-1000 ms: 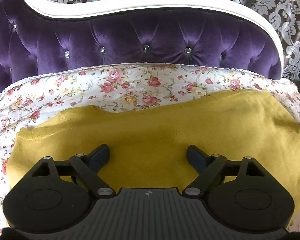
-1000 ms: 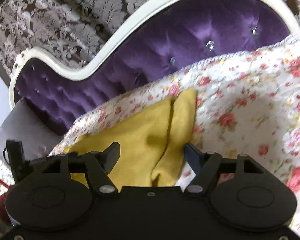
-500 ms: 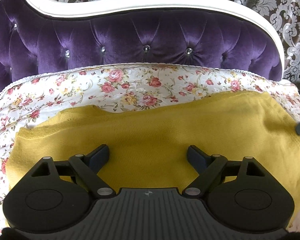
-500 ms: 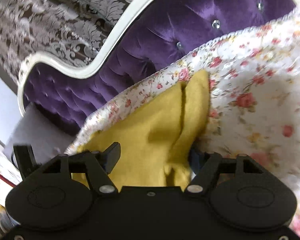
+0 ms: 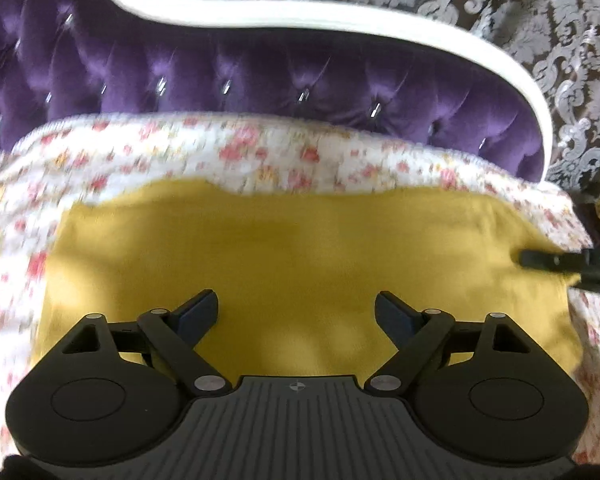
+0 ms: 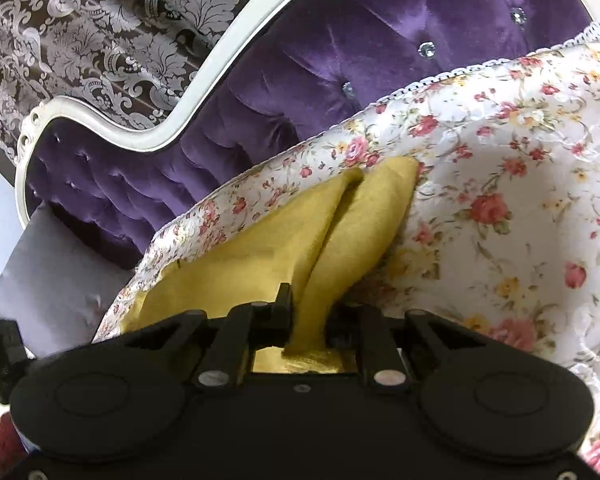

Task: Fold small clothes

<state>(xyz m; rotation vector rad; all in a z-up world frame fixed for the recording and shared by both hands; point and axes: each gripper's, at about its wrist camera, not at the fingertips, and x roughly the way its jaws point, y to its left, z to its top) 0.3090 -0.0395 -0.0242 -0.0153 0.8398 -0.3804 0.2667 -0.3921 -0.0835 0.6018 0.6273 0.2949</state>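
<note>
A yellow knit garment (image 5: 300,256) is laid flat across the floral bedspread (image 6: 520,200), close to the bed's edge below the tufted purple velvet headboard (image 5: 260,80). The grasping step is judged to be in hand. The right tongs (image 6: 308,320) have just been closing and are clamped on a bunched fold at the garment's end. The left tongs (image 5: 296,312) are held wide open over the soft, matte cloth, nothing gripped. Next, a matching hold by the left is likely called for, so the fold can be carried across evenly.
</note>
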